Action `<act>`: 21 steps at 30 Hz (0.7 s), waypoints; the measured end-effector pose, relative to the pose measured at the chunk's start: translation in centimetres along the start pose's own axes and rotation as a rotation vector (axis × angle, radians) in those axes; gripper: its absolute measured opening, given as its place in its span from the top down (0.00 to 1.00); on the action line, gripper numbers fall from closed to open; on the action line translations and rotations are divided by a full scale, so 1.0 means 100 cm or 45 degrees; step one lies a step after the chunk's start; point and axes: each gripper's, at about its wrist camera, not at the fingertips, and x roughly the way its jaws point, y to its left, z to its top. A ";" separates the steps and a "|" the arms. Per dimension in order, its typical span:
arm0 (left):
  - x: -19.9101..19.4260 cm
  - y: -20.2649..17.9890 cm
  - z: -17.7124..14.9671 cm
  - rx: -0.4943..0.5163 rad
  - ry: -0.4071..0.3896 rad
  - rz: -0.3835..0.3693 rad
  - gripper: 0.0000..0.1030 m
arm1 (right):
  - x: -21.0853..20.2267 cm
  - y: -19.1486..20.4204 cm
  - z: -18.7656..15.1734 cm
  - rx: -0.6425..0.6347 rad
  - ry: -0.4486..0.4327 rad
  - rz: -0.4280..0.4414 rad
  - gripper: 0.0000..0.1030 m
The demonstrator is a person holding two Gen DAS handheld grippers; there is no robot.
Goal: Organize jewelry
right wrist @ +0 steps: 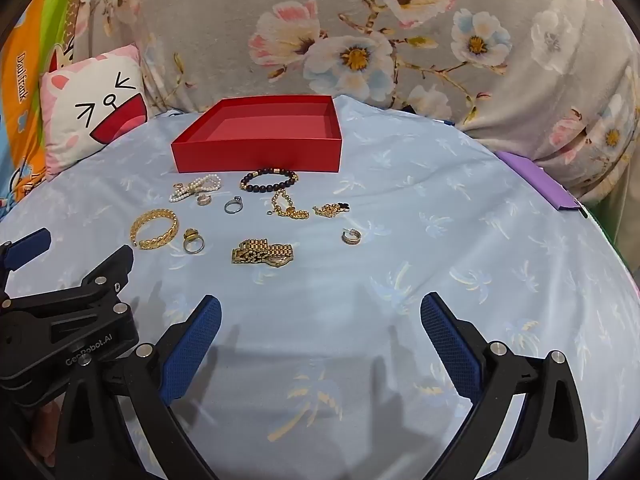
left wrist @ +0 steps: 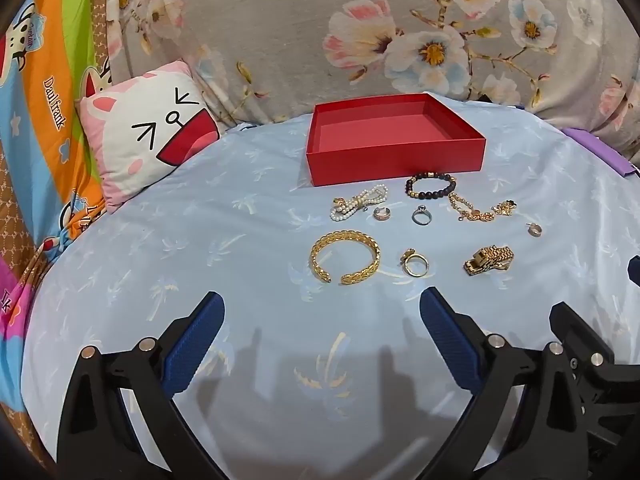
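**Both tongs spread, jewelry laid ahead of them**

The left tongs (left wrist: 322,300) are held spread wide above the blue sheet (left wrist: 248,392), nothing gripped between the blue pads. The right tongs (right wrist: 320,304) are likewise released and empty, held just to the right of the left pair.

Just ahead of the left tongs a gold cuff (left wrist: 345,257) is laid, with a gold ring (left wrist: 415,263) to its right and a gold watch (left wrist: 489,260) further right. The watch is seen ahead and to the left of the right tongs, and a hoop earring (right wrist: 351,236) is placed beyond it to the right.

Further out, a second row is found: a pearl bracelet (left wrist: 359,201), a small ring (left wrist: 381,213) touching or just beside it, a silver ring (left wrist: 422,215), and a gold chain (left wrist: 478,209). A dark bead bracelet (left wrist: 431,186) is laid behind these, just before the red box (left wrist: 394,158).

The box is seen open and empty, farthest from both tongs. A cartoon pillow (left wrist: 144,132) is propped off to the left, and a floral cloth (left wrist: 280,20) is draped behind.
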 end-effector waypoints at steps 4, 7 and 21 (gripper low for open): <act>-0.002 0.000 -0.001 -0.002 -0.010 -0.005 0.08 | 0.000 -0.001 0.000 -0.003 -0.002 -0.004 0.05; 0.000 -0.006 -0.001 0.001 -0.011 -0.007 0.09 | -0.001 -0.001 0.000 -0.002 -0.006 -0.004 0.05; -0.002 -0.002 0.000 0.002 -0.009 -0.039 0.09 | -0.002 -0.002 0.000 0.001 -0.011 -0.002 0.05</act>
